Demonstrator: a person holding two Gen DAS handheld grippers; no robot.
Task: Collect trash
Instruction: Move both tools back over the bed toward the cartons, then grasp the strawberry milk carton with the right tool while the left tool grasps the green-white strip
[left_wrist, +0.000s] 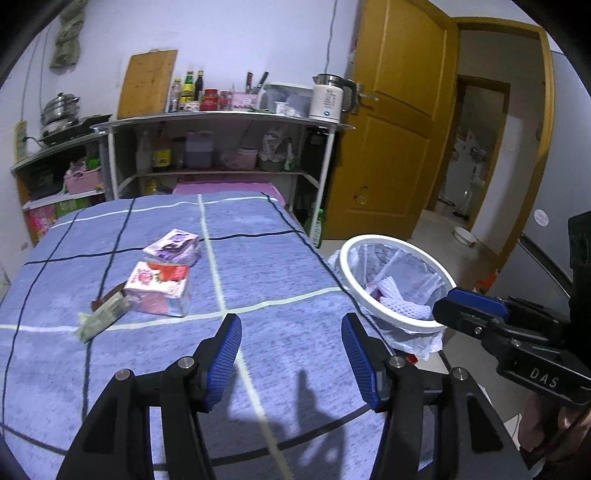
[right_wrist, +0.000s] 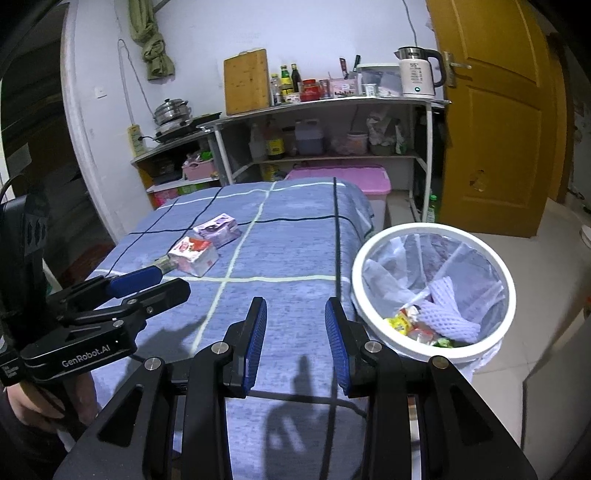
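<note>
Both claws released, gripping nothing. Left claw (left_wrist: 291, 325) hovering over the near part of the desk (left_wrist: 258, 258), draped in a blue checked cloth, blue pads well apart. Right claw (right_wrist: 295, 310) over the near right edge, pads closer together, bare cloth between them. Three pieces of trash lying toward the desk's far left: a pink carton (left_wrist: 159, 290) in the middle, a purple carton (left_wrist: 173, 246) just behind it, a flattened greenish wrapper (left_wrist: 105, 317) touching the pink carton's near left side. Off the desk's right edge, on the floor, a white-rimmed trash bin (right_wrist: 430, 236) lined with a clear bag, holding a white foam net (right_wrist: 448, 314) and coloured wrappers (right_wrist: 410, 325). Shelves with bottles and a kettle (left_wrist: 330, 98) beyond the far edge.
</note>
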